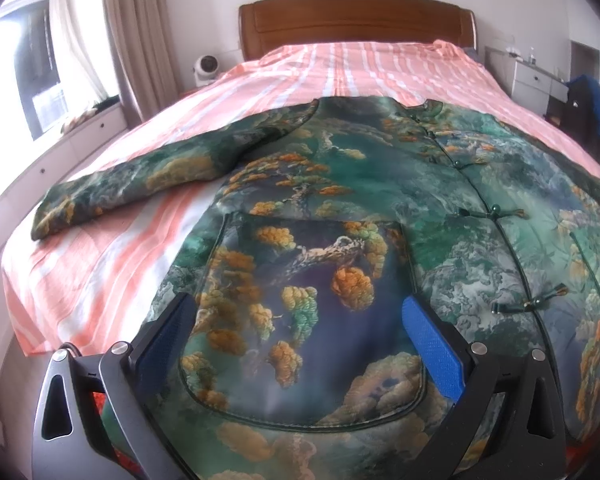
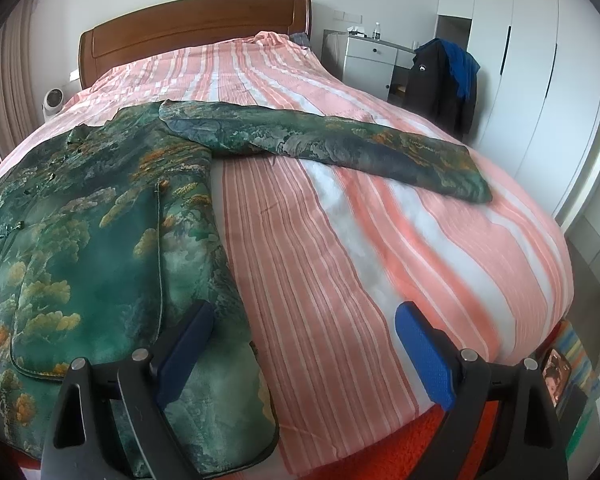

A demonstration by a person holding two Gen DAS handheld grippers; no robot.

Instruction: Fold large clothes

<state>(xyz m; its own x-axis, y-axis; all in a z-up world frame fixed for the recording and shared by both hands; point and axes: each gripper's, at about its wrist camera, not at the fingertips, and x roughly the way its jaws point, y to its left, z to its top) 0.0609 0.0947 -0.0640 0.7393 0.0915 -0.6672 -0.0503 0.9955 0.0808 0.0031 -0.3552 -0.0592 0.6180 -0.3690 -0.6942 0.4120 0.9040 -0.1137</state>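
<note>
A large green jacket (image 1: 340,208) with an orange and teal landscape print lies front up on the bed, its knot buttons closed. Its left sleeve (image 1: 132,184) stretches out to the left. In the right wrist view the jacket body (image 2: 92,224) lies at the left and its other sleeve (image 2: 340,148) stretches right across the bedspread. My left gripper (image 1: 296,316) is open and empty, hovering over the jacket's patch pocket (image 1: 308,320) near the hem. My right gripper (image 2: 304,324) is open and empty, over the jacket's right hem corner and the bedspread beside it.
The bed has a pink and white striped spread (image 2: 380,248) and a wooden headboard (image 1: 352,20). A white dresser (image 2: 372,60) and a chair draped with dark and blue clothes (image 2: 444,80) stand at the right. Curtains and a window (image 1: 40,60) are left. A small white fan (image 1: 204,68) sits beside the headboard.
</note>
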